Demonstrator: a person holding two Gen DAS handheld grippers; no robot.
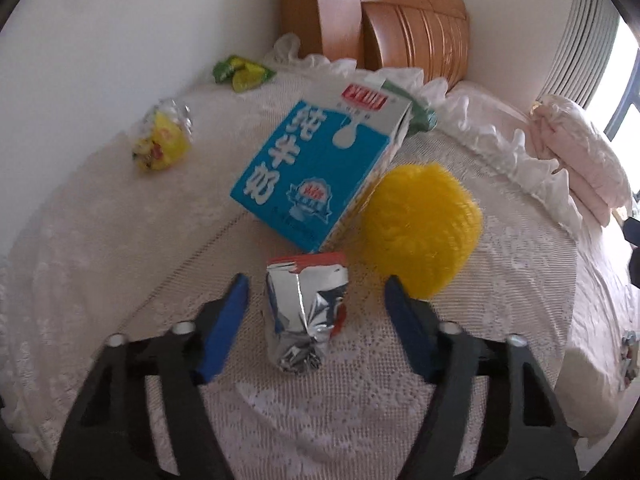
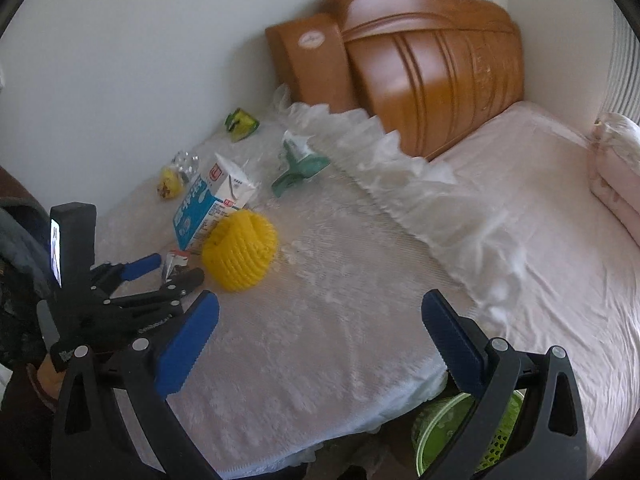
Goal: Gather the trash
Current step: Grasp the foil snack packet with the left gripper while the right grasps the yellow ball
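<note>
Both grippers released: left gripper point(image 1: 316, 284) straddles crumpled foil carton point(image 1: 306, 312) on lace.

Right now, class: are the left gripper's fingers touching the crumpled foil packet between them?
Apart. In the left wrist view, the left gripper is open around the foil packet, with lace bedspread showing between each blue finger and the packet.
</note>
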